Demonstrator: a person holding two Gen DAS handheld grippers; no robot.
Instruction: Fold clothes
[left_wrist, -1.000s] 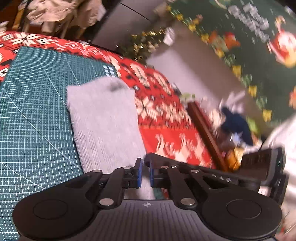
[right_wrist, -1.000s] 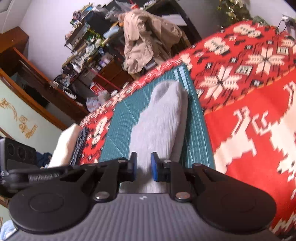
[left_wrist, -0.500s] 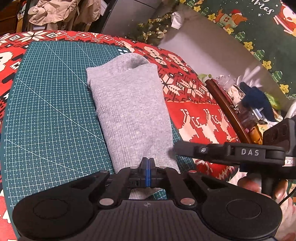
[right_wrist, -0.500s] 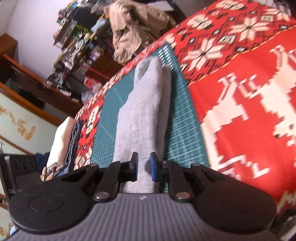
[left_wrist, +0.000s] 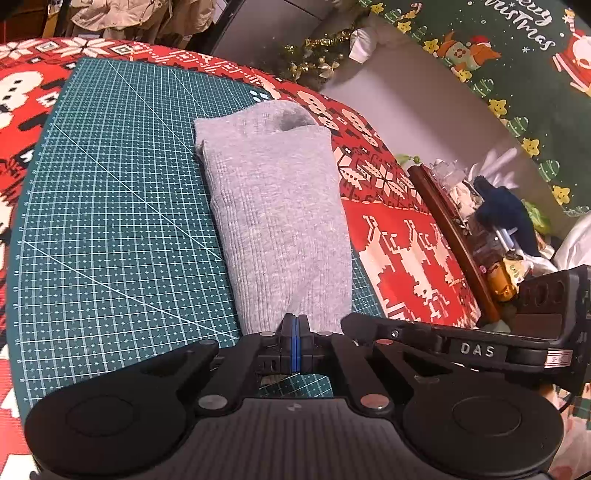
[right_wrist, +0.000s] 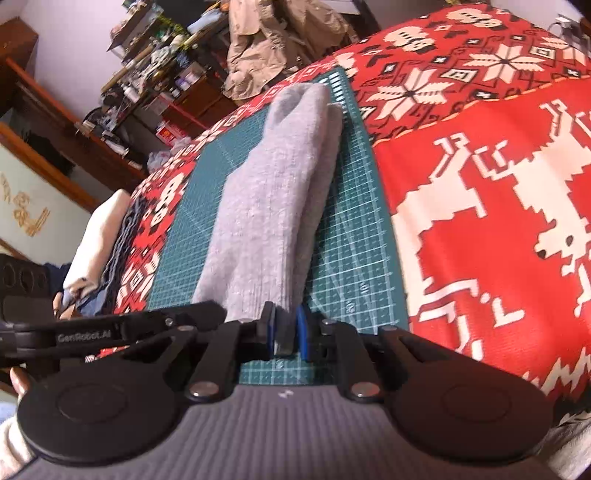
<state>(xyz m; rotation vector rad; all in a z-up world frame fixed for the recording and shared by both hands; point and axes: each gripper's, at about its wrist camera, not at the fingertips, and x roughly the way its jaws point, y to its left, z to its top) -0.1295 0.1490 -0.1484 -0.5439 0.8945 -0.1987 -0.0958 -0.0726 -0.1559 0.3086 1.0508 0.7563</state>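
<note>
I count one grey sock (left_wrist: 277, 221) folded on one green cutting mat (left_wrist: 110, 221), and one red patterned cloth (right_wrist: 480, 203) under both. Two claws are mine — my left gripper (left_wrist: 294, 332) and my right gripper (right_wrist: 286, 328) — each with two fingers and two blue pads. Off the table I make out one beige jacket (right_wrist: 266, 40) — and one green Christmas banner (left_wrist: 517, 74). The shelf clutter in the right wrist view is too jumbled to count.

Grey ribbed sock (left_wrist: 277, 218) lies flat, lengthwise on green mat (left_wrist: 110, 221).
</note>
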